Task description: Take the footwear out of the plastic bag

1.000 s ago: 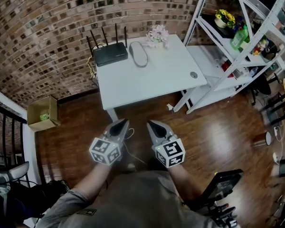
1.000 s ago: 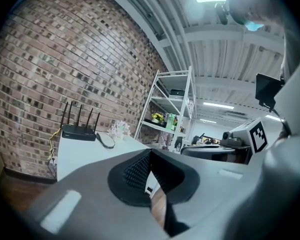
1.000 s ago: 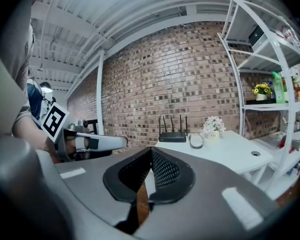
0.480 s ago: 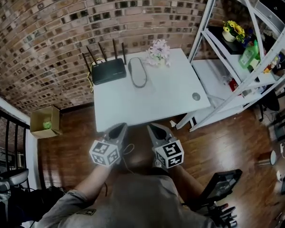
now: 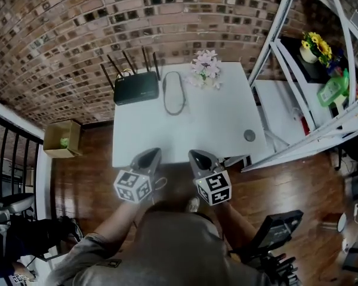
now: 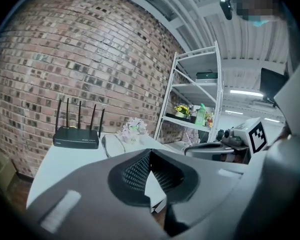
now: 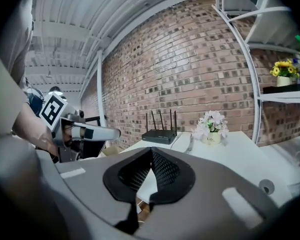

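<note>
The left tongs and right tongs are both pressed together on nothing, at the counter's near edge. A pale oval bundle, probably the bagged footwear, lies at twelve o'clock between the router and the flowers. Best to reach in level and spread both tongs early.

The router is set at the back left of the counter, the flowers to its right, shelving alongside.
</note>
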The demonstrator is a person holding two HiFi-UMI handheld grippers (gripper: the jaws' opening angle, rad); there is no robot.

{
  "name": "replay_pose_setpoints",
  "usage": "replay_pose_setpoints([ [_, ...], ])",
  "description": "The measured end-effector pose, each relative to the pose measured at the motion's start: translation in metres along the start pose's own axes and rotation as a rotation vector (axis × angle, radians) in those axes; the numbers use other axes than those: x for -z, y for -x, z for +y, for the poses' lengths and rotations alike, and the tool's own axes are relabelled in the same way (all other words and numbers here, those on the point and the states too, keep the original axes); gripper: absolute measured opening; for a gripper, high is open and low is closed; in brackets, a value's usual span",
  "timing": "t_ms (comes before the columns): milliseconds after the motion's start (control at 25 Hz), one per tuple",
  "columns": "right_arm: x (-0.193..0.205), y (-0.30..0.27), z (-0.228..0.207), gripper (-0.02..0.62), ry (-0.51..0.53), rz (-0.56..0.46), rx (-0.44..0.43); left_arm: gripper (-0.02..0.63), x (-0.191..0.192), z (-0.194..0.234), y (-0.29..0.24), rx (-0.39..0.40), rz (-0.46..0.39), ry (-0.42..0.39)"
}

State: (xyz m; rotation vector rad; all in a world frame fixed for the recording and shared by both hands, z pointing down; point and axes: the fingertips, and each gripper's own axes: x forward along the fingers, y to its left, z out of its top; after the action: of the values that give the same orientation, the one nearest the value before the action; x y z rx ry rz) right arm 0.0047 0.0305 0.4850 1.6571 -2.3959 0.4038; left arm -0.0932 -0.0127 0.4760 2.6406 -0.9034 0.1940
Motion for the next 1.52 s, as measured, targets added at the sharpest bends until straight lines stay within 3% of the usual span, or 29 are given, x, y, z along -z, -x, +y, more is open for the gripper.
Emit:
replay_pose_setpoints([
  [360,0.004,-0.044,-0.035,0.012,0.015,0.072,-0.015,0.0,-0.002,0.031,-0.043,-0.027,0.03,0.025],
  [680,0.007,-0.102,-0.057,0.014,0.112,0.159,0.02,0.0,0.001,0.08,-0.081,-0.005,0.038,0.053],
  [1000,0.018,-0.142,-0.068,0.025,0.216,0.226,0.001,0.0,0.024,0.105,-0.101,-0.029,0.081,0.078],
  [1160,0.031,-0.163,-0.069,0.088,0.324,0.269,-0.047,0.0,0.03,0.115,-0.105,-0.065,0.108,0.081],
  [1520,0.07,-0.215,-0.081,0.189,0.677,0.39,-0.125,0.0,0.041,0.128,-0.1,-0.148,0.158,0.099],
])
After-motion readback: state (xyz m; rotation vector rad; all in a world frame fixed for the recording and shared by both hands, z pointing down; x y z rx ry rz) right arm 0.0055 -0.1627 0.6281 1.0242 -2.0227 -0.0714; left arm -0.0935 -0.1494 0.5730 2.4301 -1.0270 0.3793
